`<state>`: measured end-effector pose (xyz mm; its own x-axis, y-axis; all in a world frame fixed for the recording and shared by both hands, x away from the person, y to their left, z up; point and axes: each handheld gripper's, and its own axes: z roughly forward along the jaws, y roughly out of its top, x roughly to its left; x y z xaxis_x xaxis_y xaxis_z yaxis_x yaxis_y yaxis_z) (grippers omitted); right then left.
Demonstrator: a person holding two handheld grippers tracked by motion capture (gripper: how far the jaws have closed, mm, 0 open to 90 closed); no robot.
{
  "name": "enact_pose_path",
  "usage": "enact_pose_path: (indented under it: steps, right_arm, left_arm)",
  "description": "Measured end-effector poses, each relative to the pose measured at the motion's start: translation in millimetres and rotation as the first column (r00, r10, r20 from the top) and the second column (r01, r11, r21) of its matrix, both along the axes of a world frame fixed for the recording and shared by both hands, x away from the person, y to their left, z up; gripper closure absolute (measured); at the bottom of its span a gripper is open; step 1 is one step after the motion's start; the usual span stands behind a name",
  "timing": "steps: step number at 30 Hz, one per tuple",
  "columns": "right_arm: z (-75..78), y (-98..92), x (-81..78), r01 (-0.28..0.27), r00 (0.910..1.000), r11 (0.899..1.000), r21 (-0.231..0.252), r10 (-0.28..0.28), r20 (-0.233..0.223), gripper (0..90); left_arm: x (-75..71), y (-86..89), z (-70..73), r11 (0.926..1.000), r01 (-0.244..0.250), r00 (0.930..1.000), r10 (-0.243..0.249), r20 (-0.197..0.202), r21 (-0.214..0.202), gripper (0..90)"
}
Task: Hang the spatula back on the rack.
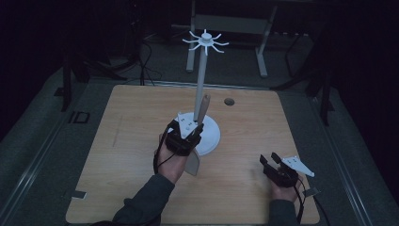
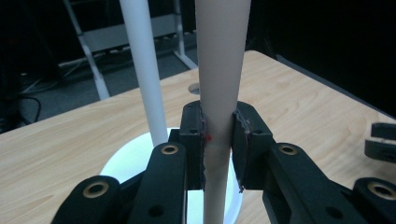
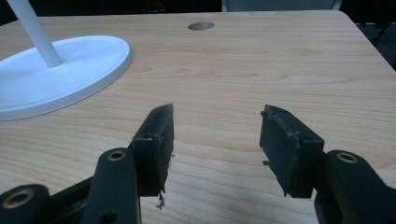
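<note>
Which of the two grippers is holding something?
The left gripper: its jaws clamp a wooden handle. The right gripper is open above the table.

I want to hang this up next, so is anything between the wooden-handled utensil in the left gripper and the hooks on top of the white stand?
Nothing visible blocks it. The left gripper holds the wooden-handled utensil upright beside the white pole, with open space up to the hooks.
</note>
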<state>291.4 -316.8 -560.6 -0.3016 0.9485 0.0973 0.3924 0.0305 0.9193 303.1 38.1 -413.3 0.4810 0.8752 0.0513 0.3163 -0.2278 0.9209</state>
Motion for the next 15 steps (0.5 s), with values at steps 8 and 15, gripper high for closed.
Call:
enact_pose_path:
  steps: [8,15]
  right_arm:
    - [0.0,0.1,0.0,-0.001,1.0,1.0,0.0,0.001,0.0,44.4]
    - [0.0,-0.1,0.1,-0.001,1.0,1.0,-0.001,0.001,0.001,44.3]
  left_arm:
    - [-2.6,-4.6,1.9,0.9998,-0.021,0.9992,0.021,0.034,-0.005,76.0]
    - [-2.0,-6.1,6.0,0.9992,-0.031,0.9985,0.033,0.045,-0.027,76.0]
